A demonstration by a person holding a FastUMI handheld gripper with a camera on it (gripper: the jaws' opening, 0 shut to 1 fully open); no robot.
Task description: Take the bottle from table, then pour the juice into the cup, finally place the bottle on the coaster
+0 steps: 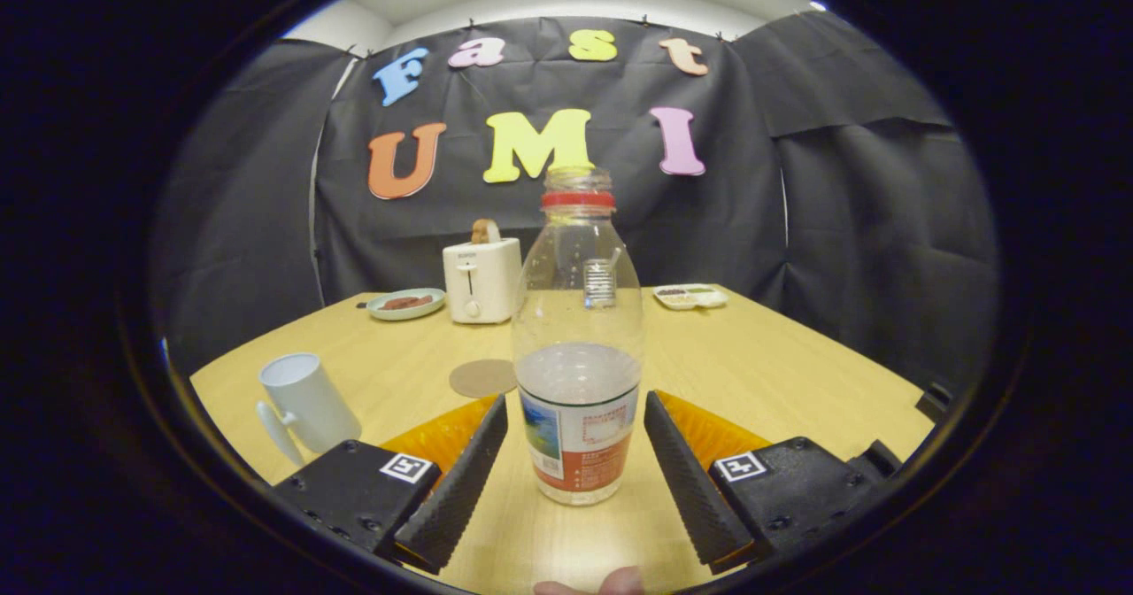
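The tongs [575, 453] stand wide open, holding nothing — the bottle [579, 347] sits upright between their fingers on the wooden surface [779, 374], a gap on each side. The bottle is clear, partly filled, uncapped, with a red neck ring. Just beyond the left finger lies a round coaster [482, 378]; a white cup [307, 405] stands further left — a toaster [482, 281] behind.

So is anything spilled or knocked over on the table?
No, nothing stands out. The bottle stands upright between the open fingers of the hand-held gripper, uncapped, liquid inside. The cup seems upright, likely tilted by the lens. The coaster lies flat and bare, and the table looks dry.
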